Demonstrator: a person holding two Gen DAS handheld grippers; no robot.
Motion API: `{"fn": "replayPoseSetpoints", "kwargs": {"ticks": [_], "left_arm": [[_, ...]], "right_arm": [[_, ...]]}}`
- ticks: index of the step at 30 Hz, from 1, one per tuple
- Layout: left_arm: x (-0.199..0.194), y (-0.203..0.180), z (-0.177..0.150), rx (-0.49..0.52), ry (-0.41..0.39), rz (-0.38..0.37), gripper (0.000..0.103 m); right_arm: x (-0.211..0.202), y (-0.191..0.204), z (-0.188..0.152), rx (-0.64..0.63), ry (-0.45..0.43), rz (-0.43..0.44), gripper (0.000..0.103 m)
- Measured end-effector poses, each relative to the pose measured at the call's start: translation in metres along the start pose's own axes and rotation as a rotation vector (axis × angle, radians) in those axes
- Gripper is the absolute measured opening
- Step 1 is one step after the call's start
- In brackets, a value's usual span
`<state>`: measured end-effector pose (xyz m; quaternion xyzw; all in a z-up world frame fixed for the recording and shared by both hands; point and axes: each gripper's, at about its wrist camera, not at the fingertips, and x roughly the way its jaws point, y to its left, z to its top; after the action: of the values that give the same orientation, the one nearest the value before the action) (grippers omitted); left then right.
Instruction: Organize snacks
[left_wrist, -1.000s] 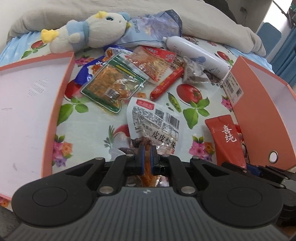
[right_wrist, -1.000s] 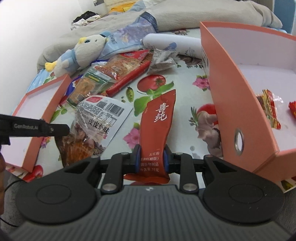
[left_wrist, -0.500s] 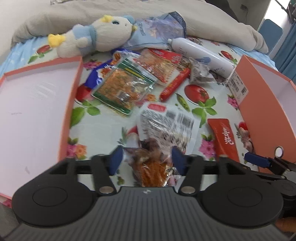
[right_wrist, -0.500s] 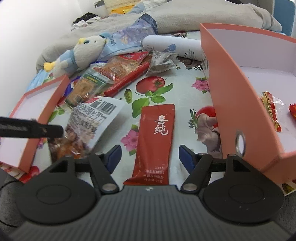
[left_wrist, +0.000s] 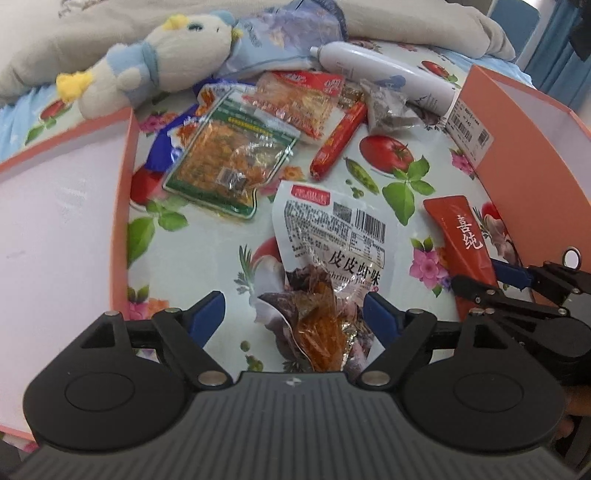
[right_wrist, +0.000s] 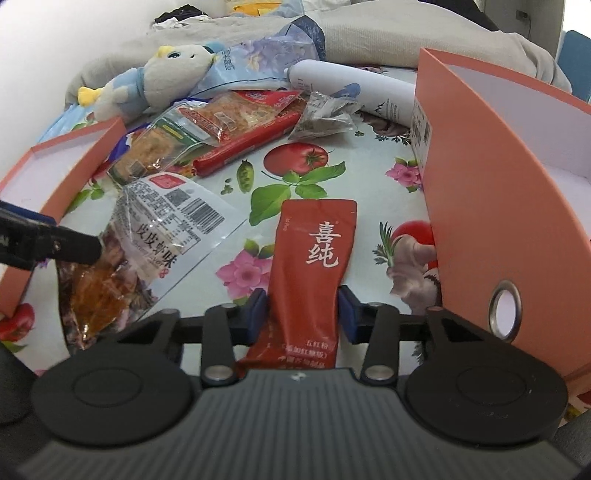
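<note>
The left gripper (left_wrist: 293, 314) has just been spreading its fingers, now released around a clear shrimp snack bag (left_wrist: 328, 254) with barcode. The right gripper (right_wrist: 303, 306) has been closing, fingers grasping a red sachet (right_wrist: 314, 258) with white characters; an orange box (right_wrist: 509, 206) stands at its 3 o'clock.

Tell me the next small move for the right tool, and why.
Probably finish closing the right tool on the red sachet, then lift it toward the orange box beside it. Its jaws have just been closing, the sachet lies between them with the pads at its edges, and the box stands open close by.
</note>
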<state>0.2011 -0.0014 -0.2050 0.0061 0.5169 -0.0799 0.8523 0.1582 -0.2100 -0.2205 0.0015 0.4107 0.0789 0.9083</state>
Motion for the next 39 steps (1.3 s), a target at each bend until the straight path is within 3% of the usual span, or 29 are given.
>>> {"fn": "replayPoseSetpoints", "kwargs": {"ticks": [11,17,24,31,39], "left_arm": [[0.021,0.000,-0.012,-0.077,-0.001,-0.022,0.082],[0.024,-0.008,-0.013,-0.074,-0.031,0.005,0.070],[0.026,-0.017,-0.020,-0.094,-0.052,0.025,0.048],[0.019,-0.027,-0.018,-0.089,-0.075,0.013,0.037],[0.005,-0.028,-0.013,-0.120,-0.102,0.000,0.036]], "right_arm": [[-0.002,-0.002,-0.002,0.002,-0.006,0.010,0.040],[-0.004,-0.003,-0.001,0.030,-0.007,0.006,0.037],[-0.007,-0.001,-0.001,0.021,-0.007,-0.004,0.032],[-0.014,-0.007,0.004,0.041,-0.009,-0.015,0.028],[-0.023,-0.009,0.004,0.047,-0.005,-0.018,0.024]]}}
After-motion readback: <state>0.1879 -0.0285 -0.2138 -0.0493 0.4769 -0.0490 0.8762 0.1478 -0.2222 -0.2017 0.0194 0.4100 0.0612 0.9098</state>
